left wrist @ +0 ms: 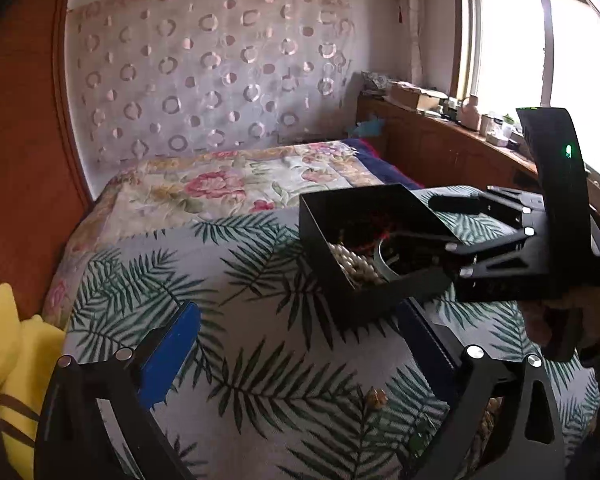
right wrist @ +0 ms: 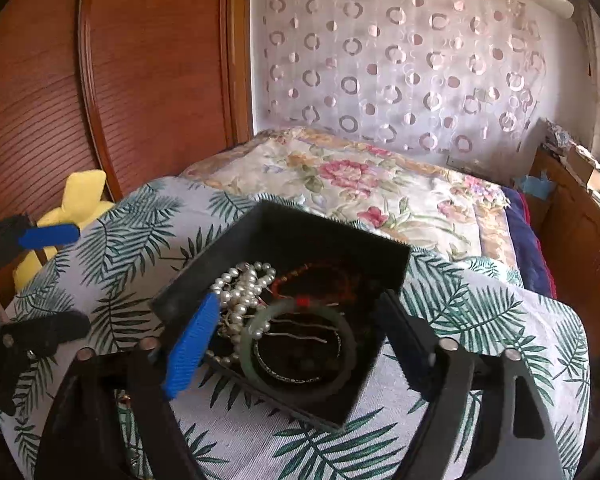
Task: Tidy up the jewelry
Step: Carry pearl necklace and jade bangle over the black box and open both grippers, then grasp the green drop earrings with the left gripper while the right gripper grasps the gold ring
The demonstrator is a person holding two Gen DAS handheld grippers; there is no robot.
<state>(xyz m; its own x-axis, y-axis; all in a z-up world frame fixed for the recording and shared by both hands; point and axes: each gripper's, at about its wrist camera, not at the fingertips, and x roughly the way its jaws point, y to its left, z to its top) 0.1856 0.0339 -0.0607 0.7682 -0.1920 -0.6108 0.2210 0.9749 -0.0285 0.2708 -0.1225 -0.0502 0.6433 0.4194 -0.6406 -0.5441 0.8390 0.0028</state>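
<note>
A black open box (right wrist: 328,240) sits on the leaf-print cloth (right wrist: 112,248). In it lie a pearl necklace (right wrist: 244,288), a green bangle (right wrist: 256,326) and dark red beads (right wrist: 320,280). My right gripper (right wrist: 298,300) is open; its blue pad (right wrist: 192,344) stands at the box's left wall and the other finger (right wrist: 404,328) outside the right wall. Whether they touch the box I cannot tell. My left gripper (left wrist: 296,316) is open wide over the cloth, left of the box (left wrist: 332,280), with nothing in it. A small gold piece (left wrist: 376,398) lies on the cloth between its fingers.
A yellow plush toy (left wrist: 8,340) lies off the cloth's left edge beside a wooden wardrobe (right wrist: 148,80). A floral quilt (right wrist: 340,176) covers the bed behind the box. A cluttered wooden ledge (left wrist: 440,128) runs under the window at right. A hand (left wrist: 572,320) holds the right gripper.
</note>
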